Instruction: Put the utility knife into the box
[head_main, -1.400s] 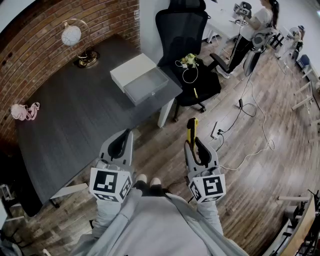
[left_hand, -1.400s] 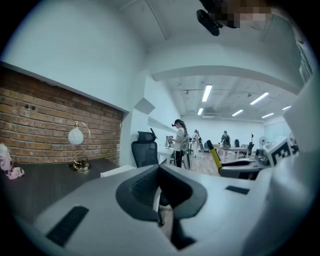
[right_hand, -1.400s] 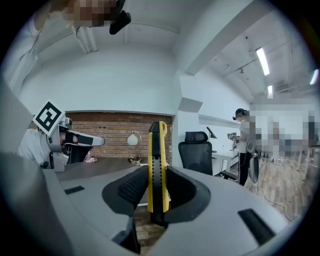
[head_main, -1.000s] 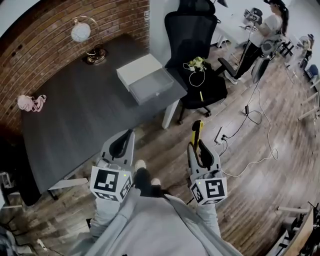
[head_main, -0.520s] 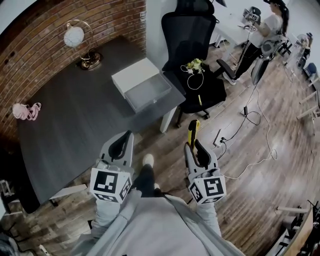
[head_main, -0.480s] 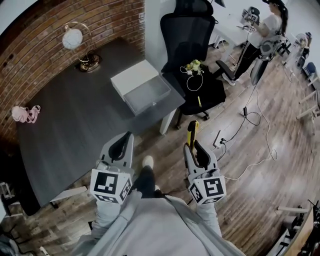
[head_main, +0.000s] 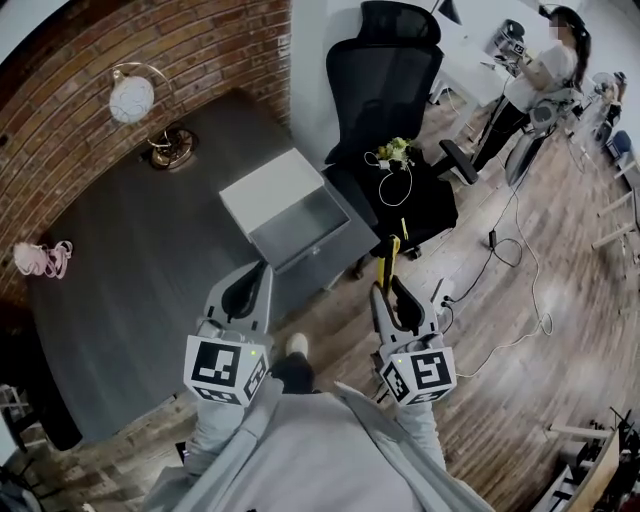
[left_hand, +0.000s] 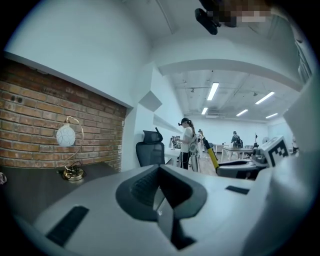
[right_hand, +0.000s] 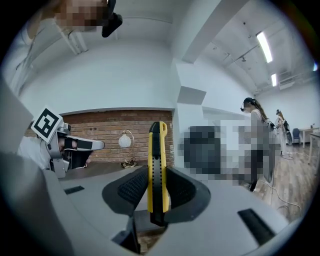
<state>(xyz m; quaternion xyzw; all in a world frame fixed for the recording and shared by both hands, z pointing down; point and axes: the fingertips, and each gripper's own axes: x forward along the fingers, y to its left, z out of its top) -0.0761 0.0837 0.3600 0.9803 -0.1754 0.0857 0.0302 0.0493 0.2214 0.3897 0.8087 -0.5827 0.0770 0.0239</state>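
Observation:
My right gripper (head_main: 390, 285) is shut on a yellow and black utility knife (head_main: 386, 260), whose tip sticks out past the jaws toward the desk corner; in the right gripper view the knife (right_hand: 156, 165) stands upright between the pads. The box (head_main: 322, 246), a grey open tray under a white lid part (head_main: 268, 187), sits at the desk's near right corner. My left gripper (head_main: 250, 288) hangs over the desk edge just left of the box, jaws together with nothing between them (left_hand: 161, 185).
A dark desk (head_main: 130, 270) against a brick wall carries a globe lamp (head_main: 135, 100) and a pink object (head_main: 40, 258). A black office chair (head_main: 395, 110) with cables and flowers stands right of the box. A person (head_main: 545, 70) stands far right.
I have stepped forward: the desk and box now lie closer under both grippers. The knife stays clamped in the right gripper, its tip now near the box's right edge.

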